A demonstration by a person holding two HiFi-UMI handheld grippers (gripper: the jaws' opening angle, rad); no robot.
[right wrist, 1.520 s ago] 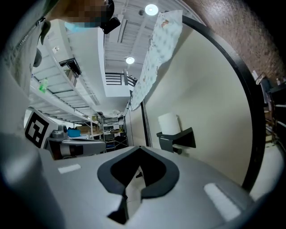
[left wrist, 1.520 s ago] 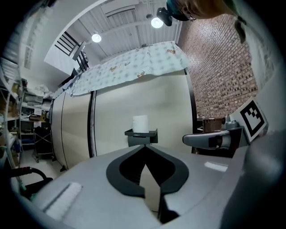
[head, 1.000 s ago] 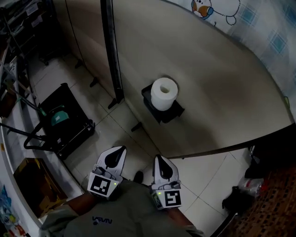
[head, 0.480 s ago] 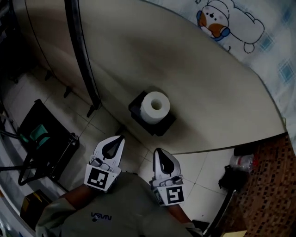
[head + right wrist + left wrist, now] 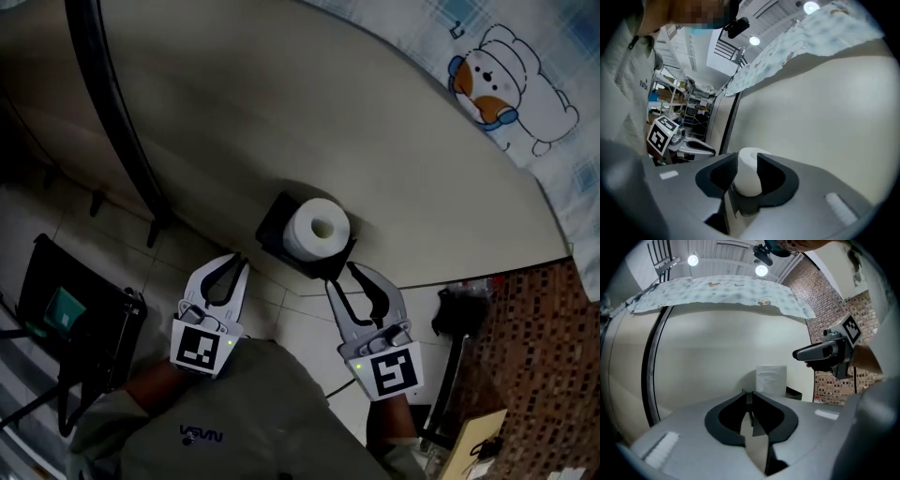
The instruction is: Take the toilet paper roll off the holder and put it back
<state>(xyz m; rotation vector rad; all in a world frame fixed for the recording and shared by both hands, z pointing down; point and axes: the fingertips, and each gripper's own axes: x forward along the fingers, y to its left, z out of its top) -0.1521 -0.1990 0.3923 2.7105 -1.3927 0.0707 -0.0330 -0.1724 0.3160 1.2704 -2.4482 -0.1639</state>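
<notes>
The person is wearing a grey-green jacket [image 5: 253, 412] — zipped at the collar, small white lettering [image 5: 200, 434] showing across the chest.

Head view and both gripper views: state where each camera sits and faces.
Head view: on the person's head, facing down at the toilet paper roll on its holder; left gripper, right gripper, jacket show.
Left gripper view: rides that gripper, facing the roll over shut jaws; right gripper at right.
Right gripper view: rides that gripper; opening jaws frame the roll, ungripped; left gripper at left.
All share the roll.

Left gripper [image 5: 234, 262] jaws together; right gripper [image 5: 339, 275] jaws opening, nothing gripped.
</notes>
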